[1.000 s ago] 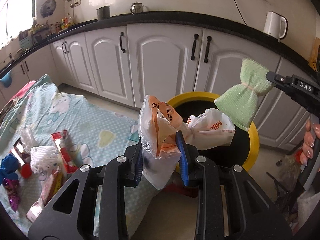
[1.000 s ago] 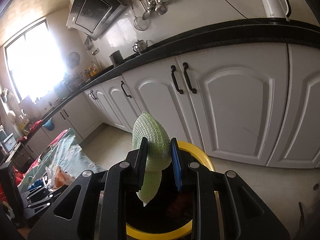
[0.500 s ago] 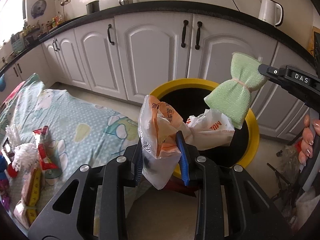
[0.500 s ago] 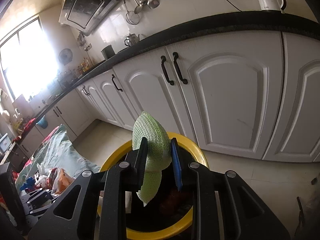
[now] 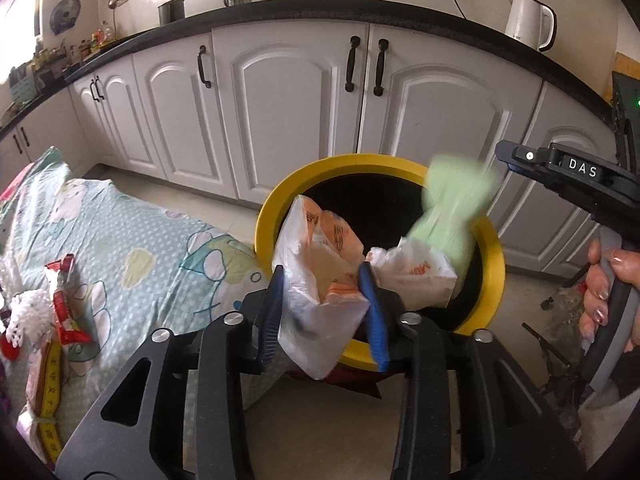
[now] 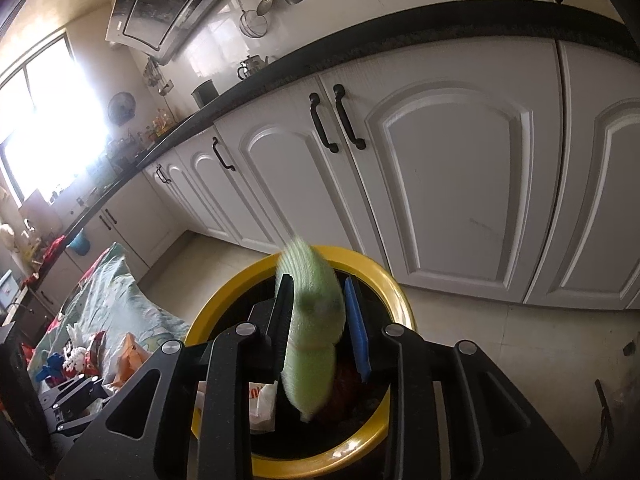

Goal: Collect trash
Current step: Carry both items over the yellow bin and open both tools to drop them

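A black bin with a yellow rim [image 5: 276,208] [image 6: 368,264] stands on the floor before the white cabinets. My left gripper [image 5: 322,280] hangs over its near edge. Its jaws are opening, and a crumpled white and orange plastic bag [image 5: 312,320] still fills the gap and touches both blue pads. My right gripper [image 6: 317,280] is above the bin and its jaws are opening too. A green knitted cloth [image 6: 312,320] [image 5: 452,208] is blurred. It has come off the right pad and is dropping towards the bin's mouth. Red trash lies inside the bin.
A teal patterned cloth [image 5: 140,248] covers a low surface left of the bin, strewn with red wrappers [image 5: 64,304] and a white mesh ball [image 5: 24,316]. White cabinets [image 5: 300,100] close off the back, with a kettle [image 5: 528,20] on the counter. A hand [image 5: 600,292] holds the right gripper's handle.
Both grippers sank closer to the bin and their jaws widened. The green cloth slipped out of the right gripper and is falling. The plastic bag spread out between the left pads.
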`<state>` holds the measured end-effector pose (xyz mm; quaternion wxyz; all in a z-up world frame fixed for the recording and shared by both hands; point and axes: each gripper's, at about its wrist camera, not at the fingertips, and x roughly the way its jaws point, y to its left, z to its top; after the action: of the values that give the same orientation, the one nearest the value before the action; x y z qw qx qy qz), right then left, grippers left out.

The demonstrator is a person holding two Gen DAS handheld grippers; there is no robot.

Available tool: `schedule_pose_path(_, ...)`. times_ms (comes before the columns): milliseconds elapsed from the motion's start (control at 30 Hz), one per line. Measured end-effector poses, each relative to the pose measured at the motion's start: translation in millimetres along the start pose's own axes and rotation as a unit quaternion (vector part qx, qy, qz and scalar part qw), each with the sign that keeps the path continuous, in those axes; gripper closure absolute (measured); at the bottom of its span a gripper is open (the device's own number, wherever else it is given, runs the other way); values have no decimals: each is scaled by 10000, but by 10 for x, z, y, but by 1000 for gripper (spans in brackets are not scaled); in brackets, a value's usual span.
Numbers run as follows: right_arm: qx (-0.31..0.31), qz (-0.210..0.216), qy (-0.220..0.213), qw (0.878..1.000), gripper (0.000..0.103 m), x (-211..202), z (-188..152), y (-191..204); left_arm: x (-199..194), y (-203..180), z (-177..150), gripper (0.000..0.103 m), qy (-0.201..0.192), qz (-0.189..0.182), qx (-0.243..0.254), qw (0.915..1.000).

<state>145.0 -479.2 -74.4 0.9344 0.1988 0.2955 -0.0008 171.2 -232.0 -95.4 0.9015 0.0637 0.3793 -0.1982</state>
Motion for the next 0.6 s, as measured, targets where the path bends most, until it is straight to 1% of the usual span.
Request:
schedule_pose_path(33, 11, 2, -1, 10000, 74, -2, 1, -7, -6, 1, 2, 66, -9, -5, -9, 10000)
schedule_pose_path(67, 18, -4, -11, 10000, 71, -13, 3, -11, -10, -2, 6, 54, -14, -8, -8, 10000)
schedule_pose_path(133, 36, -18, -50, 10000, 66, -41, 6, -8, -30, 9, 7, 47, -35, -22, -45, 10000)
schedule_pose_path(233, 56, -19, -89, 9999, 55, -82, 15, -5, -72, 72, 4, 32, -63, -33, -175, 9998)
schedule_pose_path(300, 53, -21, -113, 9999, 46, -108, 16, 7, -110, 121, 11, 26, -95, -24, -275, 9996)
schedule_pose_path(367, 18, -32, -123, 9999, 41, -130, 13, 26, -167, 185, 20, 13, -145, -49, -417, 9990)
schedule_pose_path(400, 7, -33, -122, 9999, 37, -134, 14, 29, -190, 207, 28, 11, -172, -54, -465, 9988)
schedule_pose_path(467, -12, -28, -127, 9999, 32, -152, 6, 54, -246, 260, 49, 11, -242, -20, -539, 9983)
schedule_pose_path(600, -69, 24, -126, 9999, 30, -170, 17, 116, -400, 362, 81, 11, -432, 167, -658, 9968)
